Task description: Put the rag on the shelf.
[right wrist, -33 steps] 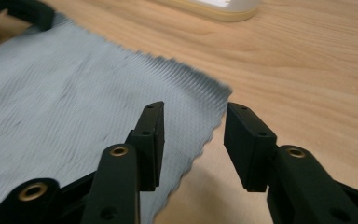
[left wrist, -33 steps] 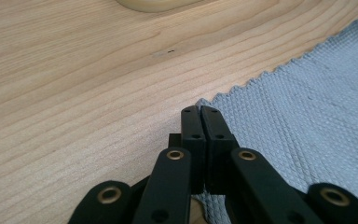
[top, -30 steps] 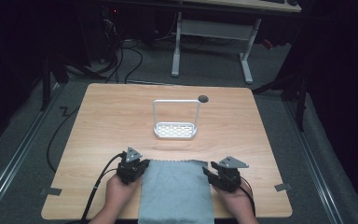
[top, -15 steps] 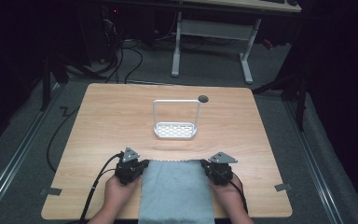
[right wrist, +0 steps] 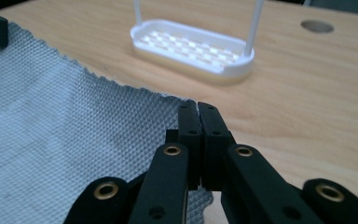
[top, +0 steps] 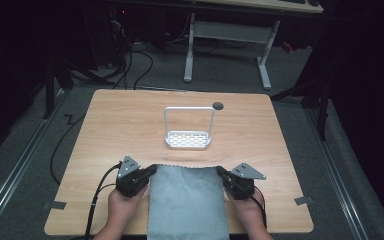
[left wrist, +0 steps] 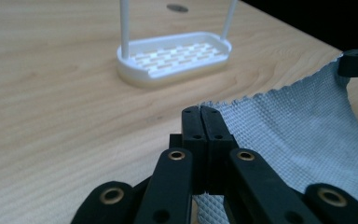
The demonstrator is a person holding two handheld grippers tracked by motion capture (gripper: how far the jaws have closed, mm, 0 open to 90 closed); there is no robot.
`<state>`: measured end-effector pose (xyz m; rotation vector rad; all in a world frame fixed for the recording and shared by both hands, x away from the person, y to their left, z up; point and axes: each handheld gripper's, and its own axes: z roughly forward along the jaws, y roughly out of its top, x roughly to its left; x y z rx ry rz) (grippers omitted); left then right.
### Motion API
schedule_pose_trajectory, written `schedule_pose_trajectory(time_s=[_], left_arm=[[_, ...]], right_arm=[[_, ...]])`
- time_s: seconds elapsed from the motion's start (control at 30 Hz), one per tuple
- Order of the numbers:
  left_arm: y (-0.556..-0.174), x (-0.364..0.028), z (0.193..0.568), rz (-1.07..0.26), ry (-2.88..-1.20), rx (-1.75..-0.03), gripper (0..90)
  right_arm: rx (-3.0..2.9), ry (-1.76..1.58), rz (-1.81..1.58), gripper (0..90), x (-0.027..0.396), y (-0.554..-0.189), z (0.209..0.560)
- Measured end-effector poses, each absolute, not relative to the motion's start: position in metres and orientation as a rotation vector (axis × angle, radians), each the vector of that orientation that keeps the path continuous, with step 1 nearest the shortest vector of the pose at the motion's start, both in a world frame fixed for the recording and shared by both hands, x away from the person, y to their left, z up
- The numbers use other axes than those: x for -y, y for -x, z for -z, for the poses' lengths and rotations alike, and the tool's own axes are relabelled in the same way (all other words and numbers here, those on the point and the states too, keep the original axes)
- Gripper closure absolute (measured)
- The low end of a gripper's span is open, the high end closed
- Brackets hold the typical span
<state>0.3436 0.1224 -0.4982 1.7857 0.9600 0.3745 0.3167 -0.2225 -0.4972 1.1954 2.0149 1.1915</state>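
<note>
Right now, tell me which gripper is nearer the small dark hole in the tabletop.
Right. The right gripper sits almost straight in front of the hole; the left gripper lies farther across the cloth.

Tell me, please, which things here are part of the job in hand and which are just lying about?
In use:
- grey cloth, pinched at its far corners
- left tongs
- right tongs

Lying about:
- white rack, beyond the cloth, untouched
- cable port in the table
</note>
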Motion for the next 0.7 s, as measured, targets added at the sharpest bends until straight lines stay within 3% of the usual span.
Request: schedule_pose_trajectory(time_s=[0.7], left_arm=[[-0.357, -0.132, 0.425, -0.533, -1.562, -0.862, 90.0]], right_arm=[[-1.778, -1.037, -1.36, 89.6, 0.22, -0.323, 0.411]])
